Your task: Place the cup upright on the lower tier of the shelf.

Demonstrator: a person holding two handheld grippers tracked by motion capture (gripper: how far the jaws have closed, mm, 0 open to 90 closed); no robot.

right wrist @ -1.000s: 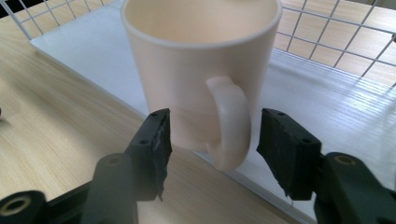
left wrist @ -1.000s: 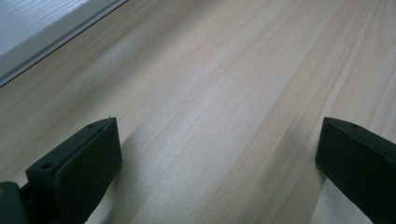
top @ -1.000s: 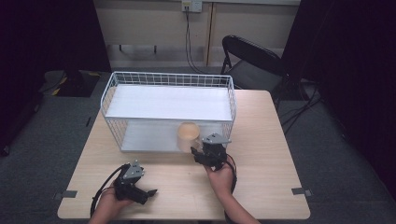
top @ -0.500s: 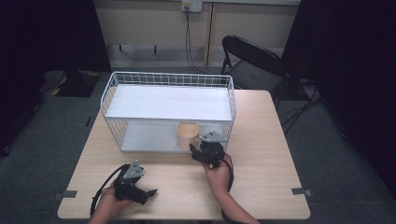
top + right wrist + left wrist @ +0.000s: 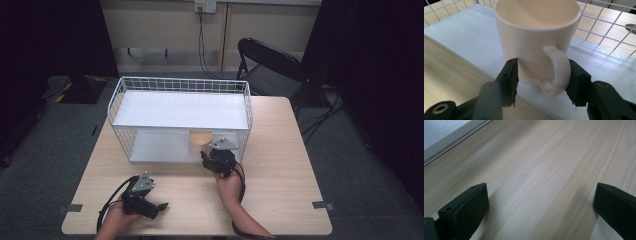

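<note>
A cream mug (image 5: 200, 142) (image 5: 536, 45) stands upright on the white lower board of a wire rack (image 5: 180, 80), near the board's front right edge. Its handle faces my right gripper (image 5: 208, 153) (image 5: 541, 75). That gripper's jaws have just been closing and now sit low on the mug, one pad on the body and the other against the outside of the handle. Near the table's front left, my left gripper (image 5: 158, 205) (image 5: 540, 195) lies low over bare wood, open, with nothing between its jaws.
The rack has a white upper board (image 5: 180, 110) over the lower one and wire mesh walls (image 5: 599, 22) behind the mug. The wooden table (image 5: 285, 165) has free room right of the rack. A black folding chair (image 5: 270, 65) stands beyond the far right corner.
The right gripper has edged a little left and closer around the mug, and its jaws have narrowed onto it. The mug and the left hand have stayed put.
</note>
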